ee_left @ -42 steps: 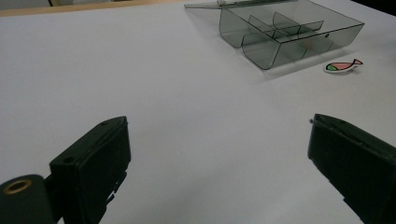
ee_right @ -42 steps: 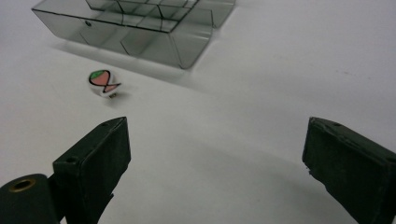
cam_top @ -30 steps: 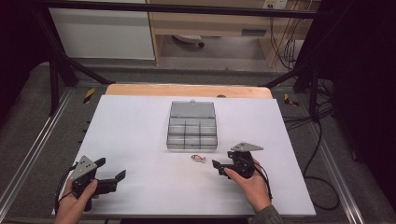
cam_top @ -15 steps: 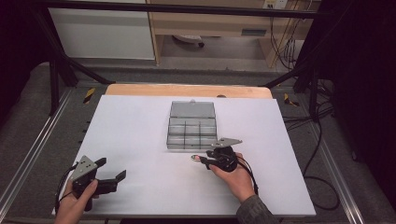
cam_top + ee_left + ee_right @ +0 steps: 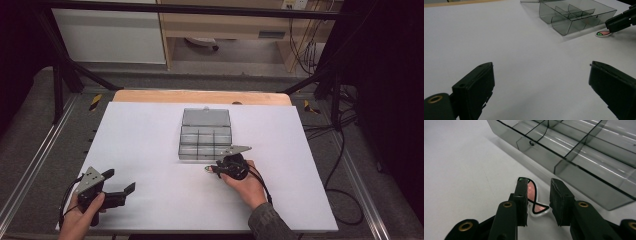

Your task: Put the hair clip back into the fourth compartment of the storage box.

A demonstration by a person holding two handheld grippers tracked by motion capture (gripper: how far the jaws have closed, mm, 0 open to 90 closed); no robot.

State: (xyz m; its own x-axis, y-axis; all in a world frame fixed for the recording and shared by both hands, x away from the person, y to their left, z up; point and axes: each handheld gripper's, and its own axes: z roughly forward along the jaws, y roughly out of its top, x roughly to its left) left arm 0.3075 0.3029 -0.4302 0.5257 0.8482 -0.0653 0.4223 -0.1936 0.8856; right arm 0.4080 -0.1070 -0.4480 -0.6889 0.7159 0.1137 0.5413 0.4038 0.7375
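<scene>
A clear grey compartment box (image 5: 206, 136) with its lid open stands mid-table. Just in front of it lies a small flat pink-and-green fish-shaped piece (image 5: 207, 170). My right gripper (image 5: 220, 169) is low over that piece. In the right gripper view its jaws (image 5: 539, 182) stand a narrow gap apart astride the piece (image 5: 532, 191), which lies flat on the table, not clamped. The box (image 5: 579, 152) is right behind it. My left gripper (image 5: 120, 184) rests at the front left, wide open and holding nothing (image 5: 540, 66). The left gripper view shows the box (image 5: 574, 15), the piece (image 5: 603, 33) and the right gripper's jaws (image 5: 621, 21).
The white table top (image 5: 150, 140) has a wooden strip (image 5: 200, 96) along its far edge. Metal frame rails (image 5: 35, 160) run down both sides, and cables (image 5: 345, 150) hang off the right. The box's compartments look empty.
My right gripper has moved left and forward to the small piece in front of the box and now straddles it. The left gripper has stayed put.
</scene>
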